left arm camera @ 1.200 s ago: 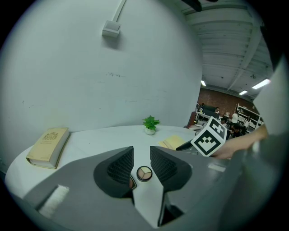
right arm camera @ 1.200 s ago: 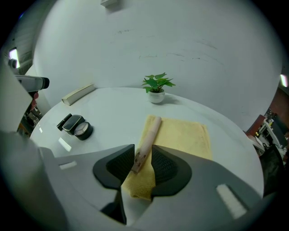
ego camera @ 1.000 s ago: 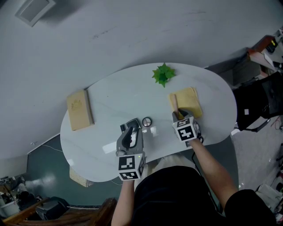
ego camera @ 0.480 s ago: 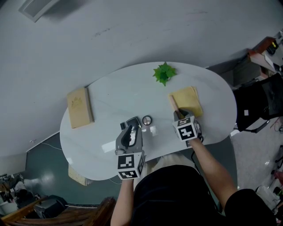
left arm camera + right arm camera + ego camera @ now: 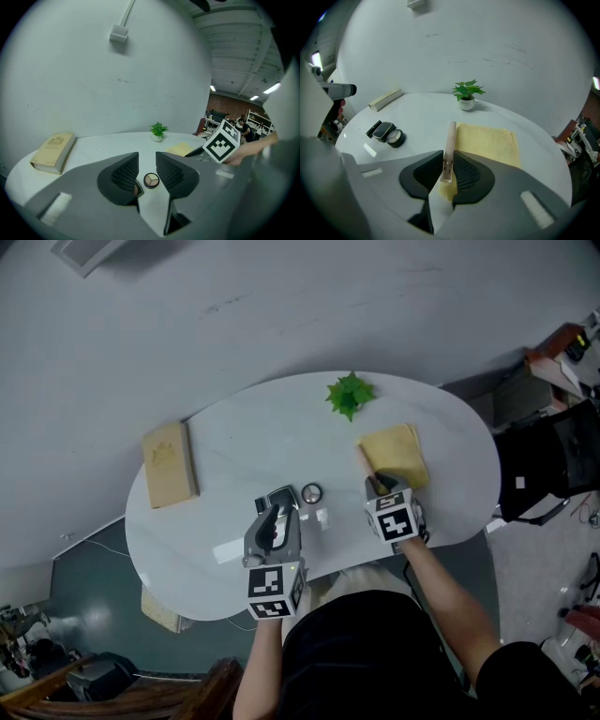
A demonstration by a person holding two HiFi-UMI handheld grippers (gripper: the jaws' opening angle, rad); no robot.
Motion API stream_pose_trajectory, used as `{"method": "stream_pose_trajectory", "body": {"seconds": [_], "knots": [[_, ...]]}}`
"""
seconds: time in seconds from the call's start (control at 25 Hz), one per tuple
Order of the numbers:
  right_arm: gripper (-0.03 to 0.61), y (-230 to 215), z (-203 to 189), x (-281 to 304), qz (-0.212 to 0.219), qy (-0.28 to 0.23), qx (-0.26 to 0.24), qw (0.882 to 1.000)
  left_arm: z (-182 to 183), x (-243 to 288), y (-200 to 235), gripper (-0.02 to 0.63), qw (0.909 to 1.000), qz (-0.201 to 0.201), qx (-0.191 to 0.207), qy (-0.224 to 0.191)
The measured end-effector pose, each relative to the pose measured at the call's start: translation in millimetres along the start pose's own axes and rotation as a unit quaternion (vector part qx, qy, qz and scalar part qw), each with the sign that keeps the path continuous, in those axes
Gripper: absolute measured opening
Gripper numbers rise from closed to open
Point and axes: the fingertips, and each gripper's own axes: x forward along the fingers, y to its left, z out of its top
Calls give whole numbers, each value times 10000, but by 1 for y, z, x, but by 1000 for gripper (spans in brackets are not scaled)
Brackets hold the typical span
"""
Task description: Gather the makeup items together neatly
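R tool [image 5: 449, 164] jaws just closing on part-hidden tube [image 5: 450, 135].

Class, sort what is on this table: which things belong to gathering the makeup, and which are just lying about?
For the job: pink tube, round compact, black case.
Just lying about: book, potted plant, yellow cloth.

The head camera is looking steeply down from well above the white oval surface [image 5: 234, 442], taking in its whole top. The cameras on the left gripper [image 5: 277, 514] and the right gripper [image 5: 378, 487] are riding low and close, facing along their jaws toward the grey wall [image 5: 281, 306]. All three views are sharing the small green potted plant [image 5: 349, 395].
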Motion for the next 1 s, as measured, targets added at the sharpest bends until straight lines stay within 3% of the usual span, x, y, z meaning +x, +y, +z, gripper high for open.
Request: {"method": "stream_pose_trajectory", "body": {"seconds": [0.68,1.0], "knots": [[75,63,8,8,451,24,-274,9986,-5,-17,18,110,9995,220,-196,-92],[75,81,4,22,432,90,-169,9989,-15,-25,27,110,9990,319,-311,-76]]}}
